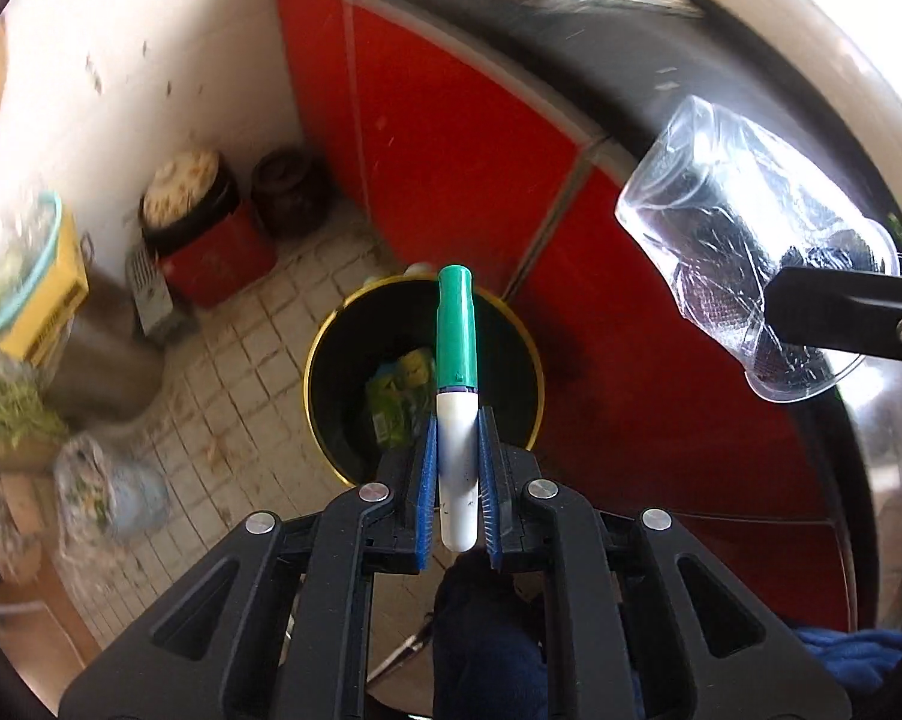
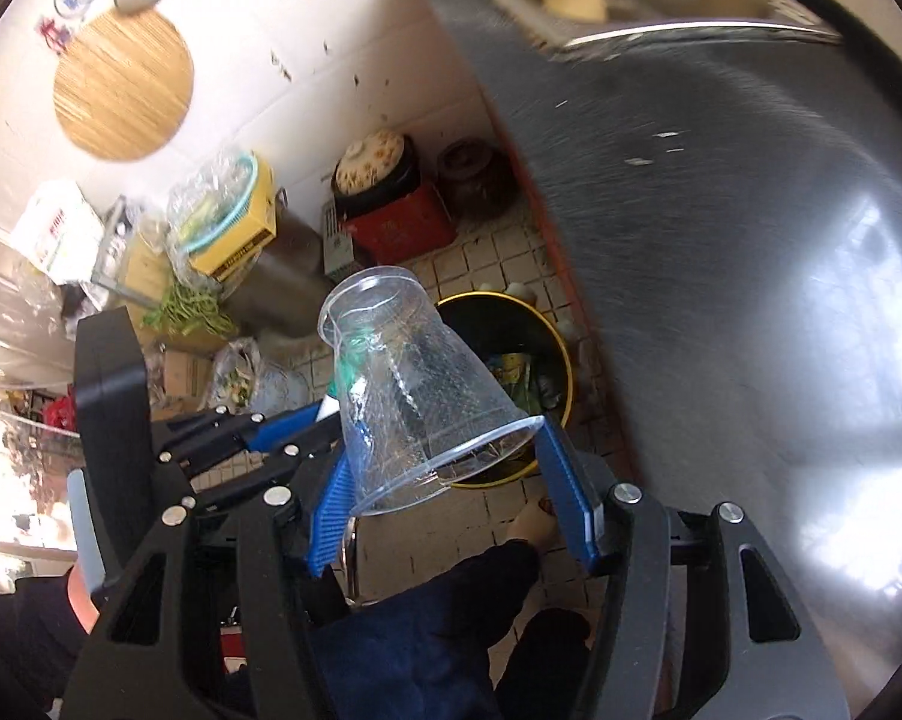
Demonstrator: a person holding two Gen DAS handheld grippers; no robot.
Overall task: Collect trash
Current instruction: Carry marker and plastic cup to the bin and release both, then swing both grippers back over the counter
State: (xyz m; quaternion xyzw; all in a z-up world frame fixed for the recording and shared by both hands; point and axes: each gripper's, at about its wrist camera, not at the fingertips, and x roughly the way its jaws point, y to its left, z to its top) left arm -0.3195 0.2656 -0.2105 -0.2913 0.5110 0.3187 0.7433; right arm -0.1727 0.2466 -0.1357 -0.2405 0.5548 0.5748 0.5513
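Pinched in left tongs (image 1: 457,480), green-capped white marker (image 1: 456,396), and in right tongs (image 2: 451,480), crinkled clear plastic cup (image 2: 415,384), poised above black gold-rimmed bin (image 1: 331,354) beyond, ready for dropping.

Both wrist cameras look steeply down along their fingers from above the floor. The left view faces the black bin (image 1: 424,378) close below; the right view sits higher and further right. Both share the bin (image 2: 511,324) and tiled floor (image 1: 223,372).
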